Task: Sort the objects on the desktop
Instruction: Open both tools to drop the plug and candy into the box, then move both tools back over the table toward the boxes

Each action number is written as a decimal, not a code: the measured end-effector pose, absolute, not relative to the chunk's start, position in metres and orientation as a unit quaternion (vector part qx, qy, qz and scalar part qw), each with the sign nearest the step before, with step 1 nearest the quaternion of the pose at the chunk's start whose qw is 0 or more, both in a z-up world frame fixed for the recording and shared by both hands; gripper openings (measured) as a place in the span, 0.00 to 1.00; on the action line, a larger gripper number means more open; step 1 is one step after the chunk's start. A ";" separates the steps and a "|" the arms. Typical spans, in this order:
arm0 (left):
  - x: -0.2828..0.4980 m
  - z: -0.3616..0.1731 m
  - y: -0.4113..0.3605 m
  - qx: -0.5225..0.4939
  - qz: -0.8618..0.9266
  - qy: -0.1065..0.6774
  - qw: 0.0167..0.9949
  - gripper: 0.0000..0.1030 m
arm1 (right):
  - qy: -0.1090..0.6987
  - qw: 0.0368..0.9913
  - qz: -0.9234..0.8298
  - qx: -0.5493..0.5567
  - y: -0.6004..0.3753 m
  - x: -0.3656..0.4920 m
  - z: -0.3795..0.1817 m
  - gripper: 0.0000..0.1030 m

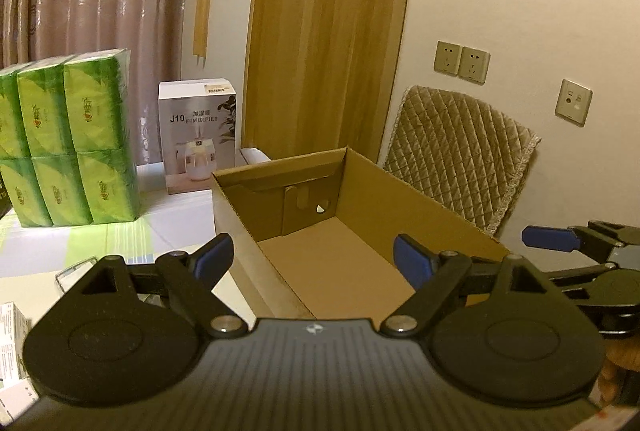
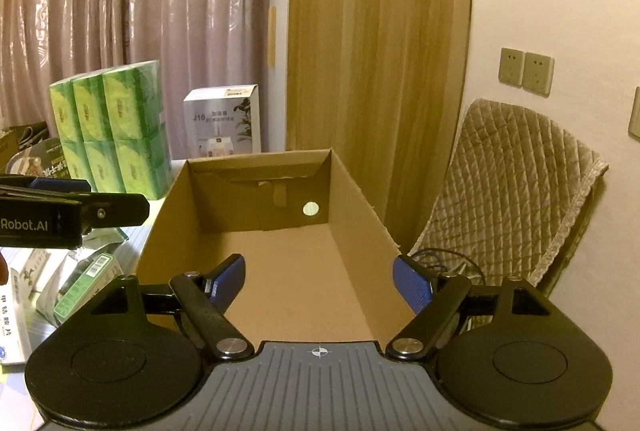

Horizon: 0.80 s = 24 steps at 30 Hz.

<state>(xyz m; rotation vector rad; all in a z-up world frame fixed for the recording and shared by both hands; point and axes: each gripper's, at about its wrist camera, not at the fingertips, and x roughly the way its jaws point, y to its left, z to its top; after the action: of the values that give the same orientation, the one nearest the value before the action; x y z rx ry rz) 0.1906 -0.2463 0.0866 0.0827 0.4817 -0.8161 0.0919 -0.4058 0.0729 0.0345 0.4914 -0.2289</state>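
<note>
Both the left gripper (image 1: 313,258) and right gripper (image 2: 319,279) have fingers spread with nothing between them, hanging over the empty cardboard box (image 2: 280,271), likely the sorting bin. Small packets (image 2: 86,273) wait on the tabletop (image 1: 176,223) just left; the box's open top leaves free room between its walls.
</note>
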 end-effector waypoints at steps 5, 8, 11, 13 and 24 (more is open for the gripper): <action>0.187 0.085 -0.248 0.049 -0.395 0.230 0.888 0.82 | 0.243 0.963 -0.111 0.018 -0.405 0.092 0.072 0.76; 0.186 0.082 -0.249 0.055 -0.393 0.232 0.888 0.82 | 0.243 0.964 -0.109 0.019 -0.402 0.093 0.073 0.76; 0.188 0.082 -0.244 0.059 -0.387 0.230 0.891 0.82 | 0.243 0.964 -0.106 0.021 -0.400 0.094 0.074 0.76; 0.190 0.084 -0.239 0.060 -0.377 0.226 0.896 0.82 | 0.243 0.964 -0.104 0.022 -0.398 0.095 0.075 0.76; 0.200 0.091 -0.201 0.060 -0.331 0.237 0.911 0.82 | 0.239 0.968 -0.076 0.022 -0.375 0.104 0.080 0.76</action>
<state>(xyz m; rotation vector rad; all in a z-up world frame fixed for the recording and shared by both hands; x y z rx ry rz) 0.2003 -0.2012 0.0905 0.1245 0.4876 -0.6824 0.1038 -0.3747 0.0797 0.0446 0.4830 -0.1537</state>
